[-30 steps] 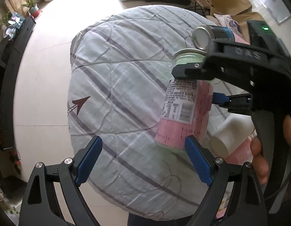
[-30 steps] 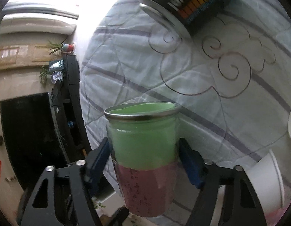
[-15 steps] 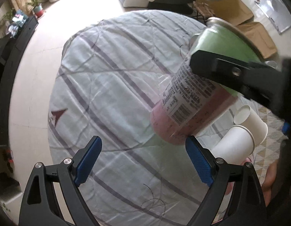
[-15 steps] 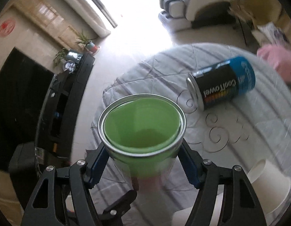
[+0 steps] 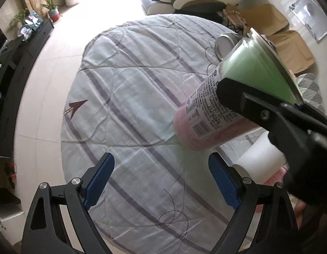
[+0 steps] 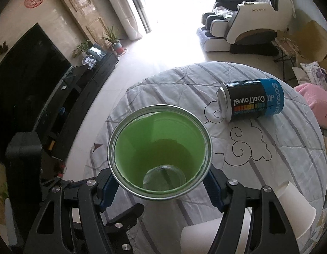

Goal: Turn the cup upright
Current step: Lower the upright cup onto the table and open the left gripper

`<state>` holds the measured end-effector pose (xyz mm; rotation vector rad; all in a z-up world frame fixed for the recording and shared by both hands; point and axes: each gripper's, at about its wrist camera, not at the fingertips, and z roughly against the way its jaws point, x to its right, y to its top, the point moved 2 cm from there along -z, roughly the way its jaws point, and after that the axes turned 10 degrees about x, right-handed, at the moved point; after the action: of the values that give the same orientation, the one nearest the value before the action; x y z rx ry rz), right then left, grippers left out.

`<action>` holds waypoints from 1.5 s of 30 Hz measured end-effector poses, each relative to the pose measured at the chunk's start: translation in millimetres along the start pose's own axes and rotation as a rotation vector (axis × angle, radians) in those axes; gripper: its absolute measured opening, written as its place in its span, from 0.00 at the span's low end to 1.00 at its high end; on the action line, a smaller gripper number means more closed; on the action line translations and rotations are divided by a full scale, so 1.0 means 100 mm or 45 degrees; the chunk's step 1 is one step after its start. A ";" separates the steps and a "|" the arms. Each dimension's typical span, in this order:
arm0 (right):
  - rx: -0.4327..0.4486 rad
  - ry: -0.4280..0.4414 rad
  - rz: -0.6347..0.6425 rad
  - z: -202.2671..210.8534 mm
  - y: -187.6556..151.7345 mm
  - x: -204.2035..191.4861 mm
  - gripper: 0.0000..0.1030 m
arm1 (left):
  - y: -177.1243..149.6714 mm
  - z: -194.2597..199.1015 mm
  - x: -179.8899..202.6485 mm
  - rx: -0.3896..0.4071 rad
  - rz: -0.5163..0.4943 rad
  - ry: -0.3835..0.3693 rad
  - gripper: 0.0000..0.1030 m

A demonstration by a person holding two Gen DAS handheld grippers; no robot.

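The cup (image 6: 161, 154) is a clear tumbler with a green upper part, a pink lower part and a metal rim. My right gripper (image 6: 161, 188) is shut on it, and I look down into its open mouth. In the left wrist view the cup (image 5: 222, 105) hangs tilted above the round table (image 5: 131, 97), rim up and to the right, held by the black right gripper. My left gripper (image 5: 161, 182) is open and empty, low over the table's near side.
A black and blue CoolTowel can (image 6: 252, 99) lies on its side at the far right of the quilted cloth. Two white paper cups (image 6: 290, 207) lie near the right edge. A pink cloth (image 6: 319, 103) is further right. A TV stand (image 6: 83, 89) lines the left.
My right gripper has turned the cup from nearly level to mouth-up and tilted, lifting it over the table. The left gripper stayed open and drew back slightly.
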<state>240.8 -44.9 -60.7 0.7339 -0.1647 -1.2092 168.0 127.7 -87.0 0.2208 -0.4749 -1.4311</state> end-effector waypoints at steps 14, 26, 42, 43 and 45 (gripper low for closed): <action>-0.008 0.033 0.046 0.20 -0.08 -0.09 0.77 | -0.18 0.26 0.14 0.047 -0.021 0.024 0.90; 0.045 0.033 0.083 0.70 -0.28 0.11 0.78 | -0.28 0.61 0.54 0.186 -0.113 0.007 0.90; 0.414 0.050 0.177 1.23 -0.92 0.30 0.78 | -0.74 0.66 0.91 0.622 -0.281 0.025 0.91; 0.446 0.031 0.178 1.29 -0.96 0.31 0.79 | -0.79 0.69 0.95 0.668 -0.292 0.017 0.91; 0.510 -0.023 0.183 1.43 -1.06 0.32 0.80 | -0.94 0.76 1.03 0.742 -0.309 0.011 0.91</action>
<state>99.1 -151.2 -23.4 1.0407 -0.4767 -1.0563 57.5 23.5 -40.3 0.7727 -0.8764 -1.4958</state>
